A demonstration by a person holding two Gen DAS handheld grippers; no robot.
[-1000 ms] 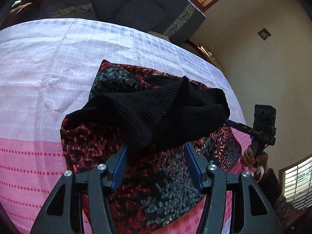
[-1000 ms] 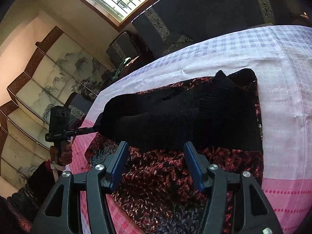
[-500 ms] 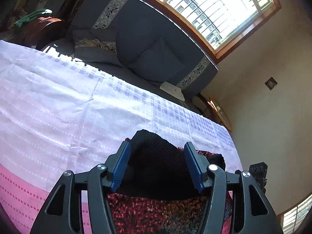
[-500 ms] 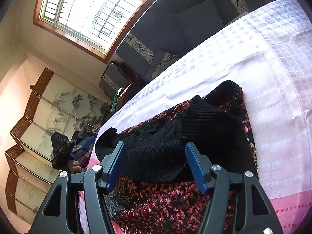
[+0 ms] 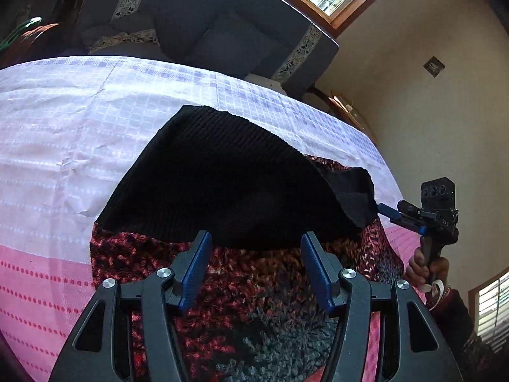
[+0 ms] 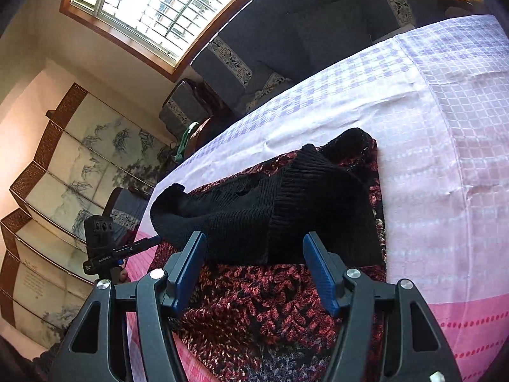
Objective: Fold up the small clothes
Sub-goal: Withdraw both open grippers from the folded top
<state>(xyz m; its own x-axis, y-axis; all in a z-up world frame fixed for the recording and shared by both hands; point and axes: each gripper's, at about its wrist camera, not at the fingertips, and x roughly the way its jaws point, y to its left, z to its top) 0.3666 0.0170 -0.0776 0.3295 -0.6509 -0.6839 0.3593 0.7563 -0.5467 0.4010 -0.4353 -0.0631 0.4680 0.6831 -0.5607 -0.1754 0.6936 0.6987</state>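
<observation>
A knitted garment, red and dark patterned [image 5: 261,293] with a black ribbed part [image 5: 222,184] folded over it, lies on the bed. My left gripper [image 5: 254,254] is open just at the near edge of the black part, holding nothing. My right gripper [image 6: 254,254] is open at the black part's [image 6: 286,203] near edge, over the patterned knit [image 6: 273,305]. In the left wrist view the right gripper [image 5: 386,210] sits at the black part's right corner. In the right wrist view the left gripper [image 6: 152,240] sits at its left end.
The bed has a white and lilac checked cover [image 5: 95,121] with a pink dotted band [image 5: 35,286] near me. A dark sofa [image 5: 229,31] stands behind the bed, a painted folding screen [image 6: 63,165] to the left and a window [image 6: 165,3] above.
The black part has been carried over the patterned knit and laid flatter. The left view swung up toward the sofa and came back down. Both grippers stay open at its near edge.
</observation>
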